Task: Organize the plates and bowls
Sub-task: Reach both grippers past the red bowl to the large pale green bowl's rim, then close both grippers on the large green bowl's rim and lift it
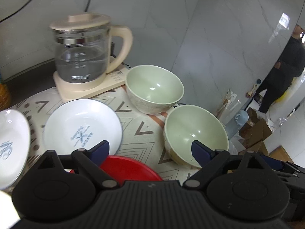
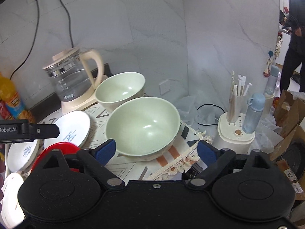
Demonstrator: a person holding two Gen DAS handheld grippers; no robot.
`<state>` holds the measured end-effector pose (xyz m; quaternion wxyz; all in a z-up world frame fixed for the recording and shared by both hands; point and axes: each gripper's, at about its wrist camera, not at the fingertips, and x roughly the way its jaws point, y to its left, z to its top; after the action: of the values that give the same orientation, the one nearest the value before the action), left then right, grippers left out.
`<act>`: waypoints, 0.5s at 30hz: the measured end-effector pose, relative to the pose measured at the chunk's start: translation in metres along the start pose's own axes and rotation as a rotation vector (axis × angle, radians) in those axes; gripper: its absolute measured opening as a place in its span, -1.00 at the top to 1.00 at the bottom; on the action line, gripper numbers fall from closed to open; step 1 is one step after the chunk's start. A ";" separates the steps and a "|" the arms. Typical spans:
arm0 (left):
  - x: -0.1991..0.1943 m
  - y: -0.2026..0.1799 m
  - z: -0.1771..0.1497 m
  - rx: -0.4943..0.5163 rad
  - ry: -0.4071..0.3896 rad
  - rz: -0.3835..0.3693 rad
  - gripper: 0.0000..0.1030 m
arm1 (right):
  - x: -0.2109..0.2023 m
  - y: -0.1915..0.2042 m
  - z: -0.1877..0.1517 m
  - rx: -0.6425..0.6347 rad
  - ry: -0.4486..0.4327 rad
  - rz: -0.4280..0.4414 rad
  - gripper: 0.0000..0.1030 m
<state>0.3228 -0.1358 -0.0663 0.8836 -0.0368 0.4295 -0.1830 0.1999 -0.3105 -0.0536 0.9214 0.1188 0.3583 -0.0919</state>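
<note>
Two pale green bowls stand on a patterned mat: a far bowl (image 1: 154, 89) (image 2: 120, 89) and a near bowl (image 1: 196, 133) (image 2: 143, 126). A white plate with a blue print (image 1: 82, 126) (image 2: 72, 127) lies left of them, a second white plate (image 1: 11, 145) (image 2: 22, 155) further left, and a red plate (image 1: 129, 168) (image 2: 57, 148) nearest. My left gripper (image 1: 150, 150) is open and empty above the red plate, its right finger over the near bowl's rim. My right gripper (image 2: 156, 150) is open and empty, just in front of the near bowl.
A glass kettle (image 1: 83, 55) (image 2: 72, 78) on a cream base stands at the back against the tiled wall. A cream appliance (image 2: 236, 131) with a blue bottle (image 2: 253, 112) and a cup of straws stands right. Cardboard boxes (image 2: 289, 114) lie beyond. A person (image 1: 282, 70) stands far right.
</note>
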 end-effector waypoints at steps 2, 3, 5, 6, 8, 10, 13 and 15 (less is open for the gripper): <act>0.011 -0.002 0.004 0.008 0.021 -0.013 -0.70 | 0.007 -0.002 0.002 0.015 0.013 -0.009 -0.64; 0.017 -0.003 0.006 0.011 0.030 -0.019 -0.66 | 0.010 -0.003 0.003 0.023 0.016 -0.012 -0.62; 0.028 -0.004 0.011 0.006 0.056 -0.028 -0.55 | 0.017 -0.005 0.004 0.042 0.030 -0.015 -0.57; 0.033 -0.004 0.013 -0.004 0.070 -0.036 -0.45 | 0.021 -0.007 0.004 0.051 0.041 -0.016 -0.55; 0.045 -0.005 0.017 -0.012 0.094 -0.047 -0.35 | 0.029 -0.008 0.004 0.068 0.062 -0.010 -0.48; 0.057 -0.006 0.022 -0.011 0.109 -0.039 -0.27 | 0.037 -0.008 0.005 0.083 0.080 -0.009 -0.39; 0.072 -0.007 0.027 -0.015 0.136 -0.050 -0.16 | 0.048 -0.009 0.008 0.107 0.100 0.001 -0.25; 0.082 -0.008 0.029 -0.010 0.154 -0.045 -0.05 | 0.056 -0.010 0.009 0.116 0.114 -0.007 -0.18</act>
<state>0.3887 -0.1748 -0.1075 0.8434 -0.0368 0.4961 -0.2031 0.2436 -0.3269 -0.0869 0.8907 0.1756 0.4049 -0.1089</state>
